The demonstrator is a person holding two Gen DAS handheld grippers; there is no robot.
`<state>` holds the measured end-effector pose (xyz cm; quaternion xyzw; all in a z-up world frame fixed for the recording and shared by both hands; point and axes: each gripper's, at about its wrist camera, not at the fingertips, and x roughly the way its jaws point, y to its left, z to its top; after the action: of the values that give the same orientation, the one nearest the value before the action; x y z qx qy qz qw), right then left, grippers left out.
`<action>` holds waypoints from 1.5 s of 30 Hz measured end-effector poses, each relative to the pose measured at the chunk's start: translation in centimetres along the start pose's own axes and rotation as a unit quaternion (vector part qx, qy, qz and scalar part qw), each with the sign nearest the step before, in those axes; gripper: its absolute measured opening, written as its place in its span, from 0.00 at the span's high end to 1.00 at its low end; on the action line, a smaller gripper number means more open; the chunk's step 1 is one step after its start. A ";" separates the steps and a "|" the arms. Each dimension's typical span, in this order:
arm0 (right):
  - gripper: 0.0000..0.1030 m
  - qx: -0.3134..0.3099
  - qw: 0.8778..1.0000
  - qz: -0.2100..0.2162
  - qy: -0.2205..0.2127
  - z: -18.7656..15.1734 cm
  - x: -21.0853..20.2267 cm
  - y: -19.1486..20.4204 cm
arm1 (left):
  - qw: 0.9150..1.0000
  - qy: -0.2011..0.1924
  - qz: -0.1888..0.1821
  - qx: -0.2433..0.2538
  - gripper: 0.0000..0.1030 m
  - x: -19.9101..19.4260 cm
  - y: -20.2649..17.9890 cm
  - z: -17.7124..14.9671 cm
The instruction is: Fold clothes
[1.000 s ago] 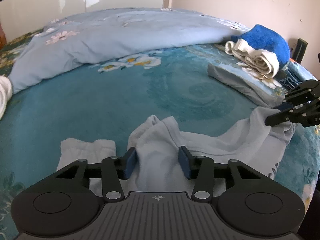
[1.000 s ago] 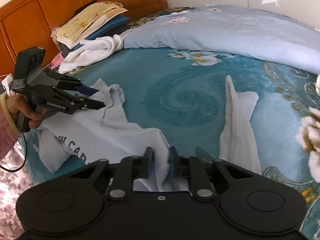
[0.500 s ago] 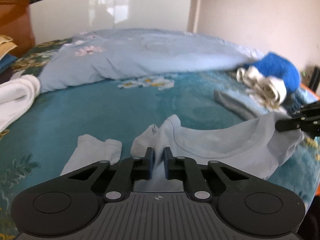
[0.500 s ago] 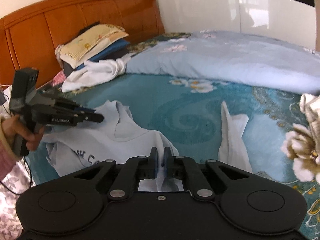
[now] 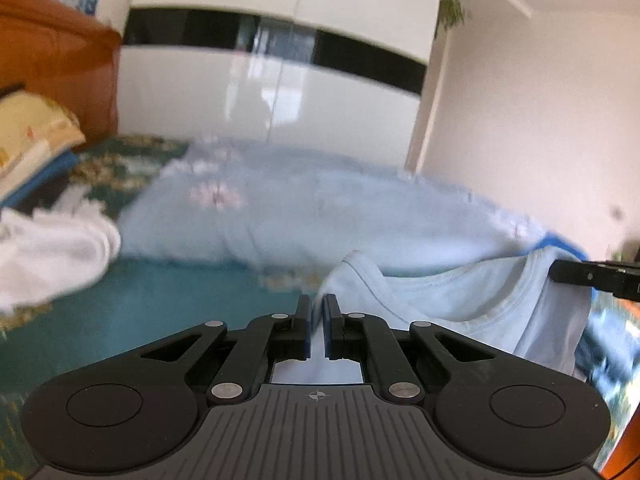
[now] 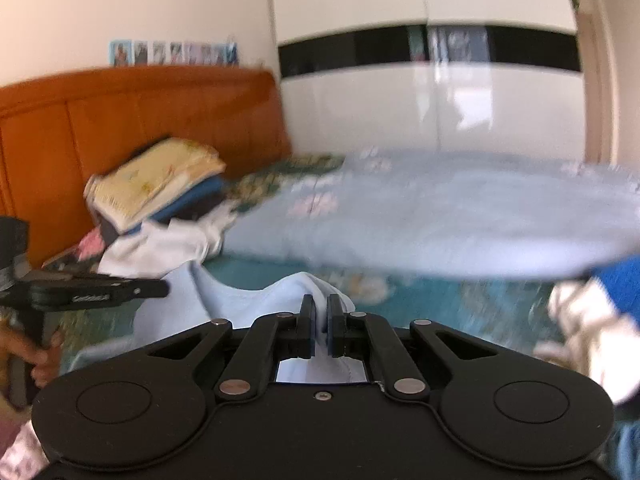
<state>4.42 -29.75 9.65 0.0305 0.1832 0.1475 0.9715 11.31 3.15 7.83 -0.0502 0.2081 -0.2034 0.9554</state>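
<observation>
Both pairs of jaws are nearly closed, each pinching pale blue fabric. The left gripper [image 5: 316, 330] holds one shoulder of the T-shirt [image 5: 460, 300]; the right gripper [image 6: 318, 330] holds the other. The shirt hangs stretched between them above the bed [image 5: 140, 312], its long axis running across from left to right, neckline uppermost. Beyond the bed's far side stands a white wardrobe [image 5: 272, 92].

Left gripper [image 5: 316, 326] and right gripper [image 6: 319, 326] both clamped, fingers nearly together.
</observation>
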 end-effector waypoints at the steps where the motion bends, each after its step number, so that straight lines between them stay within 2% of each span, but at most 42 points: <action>1: 0.95 -0.005 1.000 -0.004 -0.012 0.9 -0.3 0.1 | 1.000 -0.013 0.003 0.002 0.96 -0.5 -0.2 0.8; 6: 0.95 -0.035 0.996 -0.017 -0.075 5.4 -2.6 1.0 | 0.997 -0.074 0.010 0.013 0.96 -3.5 -1.4 4.4; 9: 0.95 -0.044 0.994 -0.025 -0.102 7.4 -3.8 1.4 | 0.997 -0.080 0.004 0.010 0.96 -3.9 -1.9 5.2; 12: 0.95 -0.059 0.992 -0.030 -0.106 8.4 -4.7 1.6 | 0.998 -0.062 -0.011 0.013 0.96 -3.2 -2.5 4.4; 18: 0.95 -0.051 0.995 -0.045 -0.075 6.7 -6.0 -0.4 | 0.998 0.027 -0.054 0.001 0.95 1.2 -3.0 0.3; 23: 0.95 -0.036 0.997 -0.060 -0.027 3.4 -6.3 -2.7 | 0.993 0.096 -0.072 -0.011 0.95 5.0 -3.5 -3.3; 26: 0.95 -0.037 0.996 -0.080 0.008 1.2 -6.2 -4.1 | 0.989 0.122 -0.080 -0.007 0.94 6.6 -4.2 -5.1; 30: 0.95 -0.016 0.993 -0.105 0.052 -1.5 -5.9 -6.1 | 0.984 0.147 -0.100 0.000 0.92 7.9 -5.2 -6.6; 34: 0.94 0.013 0.990 -0.116 0.075 -3.5 -6.0 -7.9 | 0.980 0.162 -0.118 0.017 0.82 9.0 -6.3 -7.5; 36: 0.94 0.027 0.990 -0.116 0.080 -4.2 -5.9 -8.3 | 0.978 0.166 -0.123 0.023 0.80 9.5 -6.7 -7.6; 38: 0.94 0.029 0.989 -0.116 0.086 -4.8 -5.9 -8.4 | 0.977 0.170 -0.125 0.030 0.72 10.0 -7.0 -7.6; 41: 0.93 0.029 0.989 -0.113 0.092 -5.3 -5.9 -8.5 | 0.975 0.172 -0.127 0.065 0.59 10.9 -7.8 -7.6; 45: 0.91 0.032 0.989 -0.109 0.098 -5.8 -5.7 -9.2 | 0.966 0.189 -0.136 0.113 0.58 12.1 -9.0 -7.9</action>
<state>-0.27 -40.18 5.20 0.0268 0.2840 0.0367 0.9577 14.72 -10.11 -2.32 0.0698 0.3515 -0.3591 0.8618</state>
